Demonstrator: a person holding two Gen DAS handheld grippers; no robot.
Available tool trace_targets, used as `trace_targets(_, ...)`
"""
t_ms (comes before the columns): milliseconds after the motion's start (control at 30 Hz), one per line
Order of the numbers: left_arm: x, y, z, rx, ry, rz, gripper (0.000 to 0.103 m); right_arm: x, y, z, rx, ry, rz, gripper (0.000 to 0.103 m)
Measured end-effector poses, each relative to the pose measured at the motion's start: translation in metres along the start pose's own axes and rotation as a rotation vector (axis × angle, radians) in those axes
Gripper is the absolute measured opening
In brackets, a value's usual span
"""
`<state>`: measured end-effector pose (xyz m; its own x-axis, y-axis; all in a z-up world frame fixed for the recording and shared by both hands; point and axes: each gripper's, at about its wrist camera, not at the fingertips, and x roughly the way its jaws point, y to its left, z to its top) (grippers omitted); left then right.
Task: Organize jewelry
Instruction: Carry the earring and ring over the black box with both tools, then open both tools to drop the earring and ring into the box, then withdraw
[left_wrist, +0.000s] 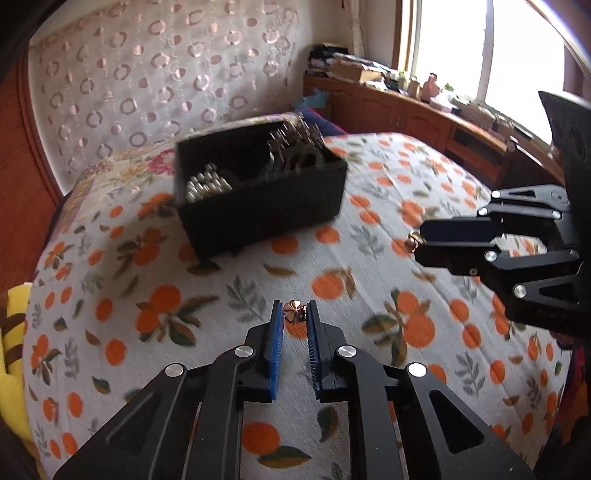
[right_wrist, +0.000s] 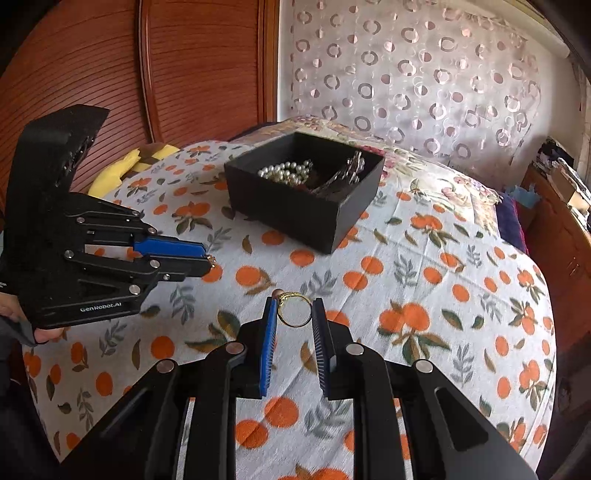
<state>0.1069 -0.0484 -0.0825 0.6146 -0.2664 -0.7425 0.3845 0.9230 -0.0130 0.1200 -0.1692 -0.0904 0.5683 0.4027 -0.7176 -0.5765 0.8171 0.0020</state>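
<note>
Left claw (left_wrist: 295, 314) clamped on small clover earring (left_wrist: 294, 309), right claw (right_wrist: 294, 308) pinching gold ring (right_wrist: 294, 309), both poised for dropping into far black box (right_wrist: 295, 206).

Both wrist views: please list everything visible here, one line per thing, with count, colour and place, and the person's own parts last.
Open black rectangular box: one, black, on the bed beyond both claws.
White pearl bead strand: one, white, inside the box, left part.
Silvery metal jewelry pieces: several, silver, inside the box, right part.
Orange-print white bedspread: one, white with oranges and leaves, covering the bed.
Yellow plush item: one, yellow and brown, at the bed's edge.
Gold ring: one, gold, between the right claw's pads.
Rose-gold clover earring: one, rose gold, between the left claw's pads.
Left claw: one, black with blue pads, shut on the earring.
Right claw: one, black with blue pads, shut on the ring.
</note>
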Motion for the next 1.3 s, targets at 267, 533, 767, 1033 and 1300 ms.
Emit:
trace_targets(267, -0.017, 0.020, 0.036, -0.031, -0.087, 0.043, 0.011, 0.004, -0.012, 0.050, 0.029, -0.087, 0.003, 0.021)
trace_targets(533, -0.016, 0.040, 0.067, -0.057, -0.128, 0.081, 0.011, 0.022, -0.017, 0.083, 0.030, -0.112, -0.002, 0.022)
trace_targets(767, -0.001, 0.046, 0.075, -0.071, -0.119, 0.089, 0.012, 0.029, -0.026, 0.090, 0.069, -0.111, -0.002, 0.035)
trace_targets(1033, 0.000, 0.044, 0.078, -0.074, -0.131, 0.103, 0.012, 0.012, -0.030, 0.082, 0.086, -0.142, -0.023, 0.035)
trace_targets(1300, -0.017, 0.036, 0.075, -0.078, -0.165, 0.121, 0.040, -0.012, -0.032, 0.065, 0.128, -0.191, -0.027, 0.040)
